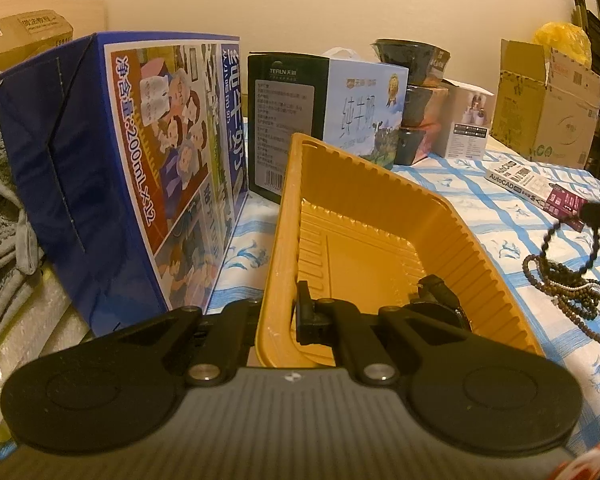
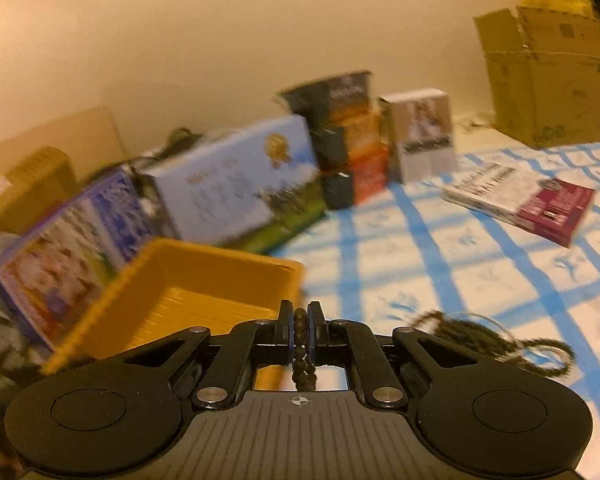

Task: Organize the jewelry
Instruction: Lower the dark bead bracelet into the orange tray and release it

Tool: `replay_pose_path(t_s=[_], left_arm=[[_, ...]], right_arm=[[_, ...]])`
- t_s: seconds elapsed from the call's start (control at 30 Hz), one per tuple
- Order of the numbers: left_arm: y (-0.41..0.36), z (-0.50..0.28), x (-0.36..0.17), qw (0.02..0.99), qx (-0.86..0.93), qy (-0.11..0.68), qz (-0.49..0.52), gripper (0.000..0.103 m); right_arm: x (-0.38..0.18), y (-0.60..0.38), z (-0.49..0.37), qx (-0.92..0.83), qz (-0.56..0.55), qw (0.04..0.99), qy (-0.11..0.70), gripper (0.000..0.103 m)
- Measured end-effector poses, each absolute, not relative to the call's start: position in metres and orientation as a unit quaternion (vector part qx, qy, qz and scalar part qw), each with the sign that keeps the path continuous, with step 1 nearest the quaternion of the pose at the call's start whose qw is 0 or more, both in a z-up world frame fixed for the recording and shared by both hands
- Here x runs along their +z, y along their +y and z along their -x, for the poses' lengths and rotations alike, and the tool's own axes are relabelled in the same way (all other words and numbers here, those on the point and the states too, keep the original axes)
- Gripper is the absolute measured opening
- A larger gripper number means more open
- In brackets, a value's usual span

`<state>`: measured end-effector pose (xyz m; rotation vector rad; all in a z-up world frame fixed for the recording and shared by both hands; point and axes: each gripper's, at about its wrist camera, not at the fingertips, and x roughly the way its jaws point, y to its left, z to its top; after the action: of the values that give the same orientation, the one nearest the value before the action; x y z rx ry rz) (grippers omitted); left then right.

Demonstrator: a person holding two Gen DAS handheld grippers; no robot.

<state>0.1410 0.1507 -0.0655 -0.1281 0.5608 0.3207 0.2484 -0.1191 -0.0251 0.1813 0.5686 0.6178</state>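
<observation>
While your left gripper (image 1: 278,312) clamps the near-left wall of the yellow tray (image 1: 452,216), one finger inside and one outside, your right gripper (image 2: 299,322) is clenched on a dark bead strand (image 2: 300,344) that hangs below the fingers. In the left wrist view that strand (image 1: 556,236) rises from the pile of beaded bracelets (image 1: 580,296) on the blue-checked cloth (image 1: 500,208), just right of the tray. From your right gripper the tray (image 2: 112,300) lies ahead and to the left, its long axis running away from you. A watch-like dark item (image 1: 440,300) already rests in the tray's near end. Judged from this, carry the strand leftward over the rim.
</observation>
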Motion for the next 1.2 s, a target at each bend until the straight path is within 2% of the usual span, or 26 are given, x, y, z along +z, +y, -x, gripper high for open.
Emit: replay_pose_path(t_s=[0.2, 0.7, 0.77, 0.83, 1.2], left_arm=[[0.152, -0.139, -0.066, 0.946, 0.157, 0.276, 0.069, 0.004], [0.152, -0.138, -0.065, 0.946, 0.154, 0.274, 0.073, 0.004], [0.152, -0.139, -0.065, 0.946, 0.155, 0.275, 0.073, 0.004], [0.152, -0.139, -0.065, 0.946, 0.156, 0.275, 0.075, 0.004], [0.152, -0.139, -0.065, 0.946, 0.156, 0.275, 0.075, 0.004]], right_arm=[[-0.012, -0.076, -0.231, 0.370, -0.109, 0.880, 0.277, 0.007], [-0.033, -0.005, -0.227, 0.435, -0.156, 0.827, 0.322, 0.009], [-0.031, -0.011, -0.226, 0.436, -0.157, 0.829, 0.315, 0.016], [-0.031, -0.019, -0.226, 0.432, -0.155, 0.832, 0.313, 0.042], [-0.058, -0.096, -0.217, 0.326, -0.106, 0.871, 0.351, 0.044]])
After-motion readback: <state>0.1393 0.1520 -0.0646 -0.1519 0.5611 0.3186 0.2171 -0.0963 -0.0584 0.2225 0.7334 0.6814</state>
